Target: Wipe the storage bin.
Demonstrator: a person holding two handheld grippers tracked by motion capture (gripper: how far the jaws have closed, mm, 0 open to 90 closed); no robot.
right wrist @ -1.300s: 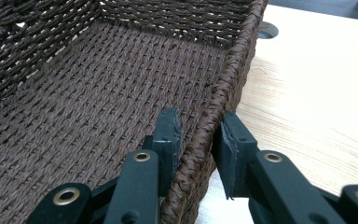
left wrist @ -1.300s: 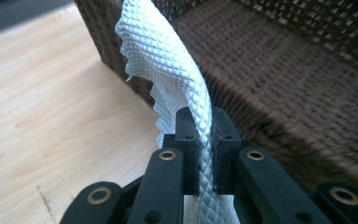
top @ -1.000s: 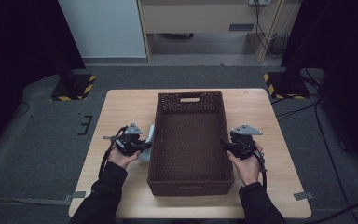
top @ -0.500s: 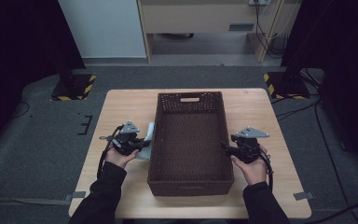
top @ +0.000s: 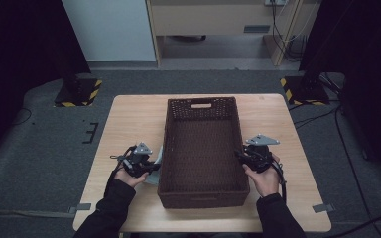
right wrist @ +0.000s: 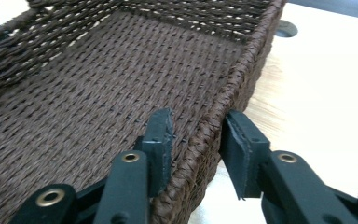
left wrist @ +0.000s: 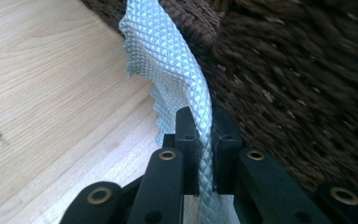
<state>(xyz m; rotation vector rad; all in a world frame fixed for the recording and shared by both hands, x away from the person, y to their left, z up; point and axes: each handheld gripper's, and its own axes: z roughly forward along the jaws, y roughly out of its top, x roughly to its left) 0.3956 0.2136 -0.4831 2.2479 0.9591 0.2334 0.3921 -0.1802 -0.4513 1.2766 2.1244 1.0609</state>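
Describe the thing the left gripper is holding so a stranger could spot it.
Find the dark woven basket in the middle of the wooden table. Against its left outer wall, the left gripper pinches a thin pale sheet. Its silvery diamond-embossed surface and zigzag edge stand out from the brown weave.

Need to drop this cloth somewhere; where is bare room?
Inside the wicker basket is empty. Bare tabletop lies left of it, beyond the left tongs, and right of it by the far corner. Crowded: both basket sides near the hands.
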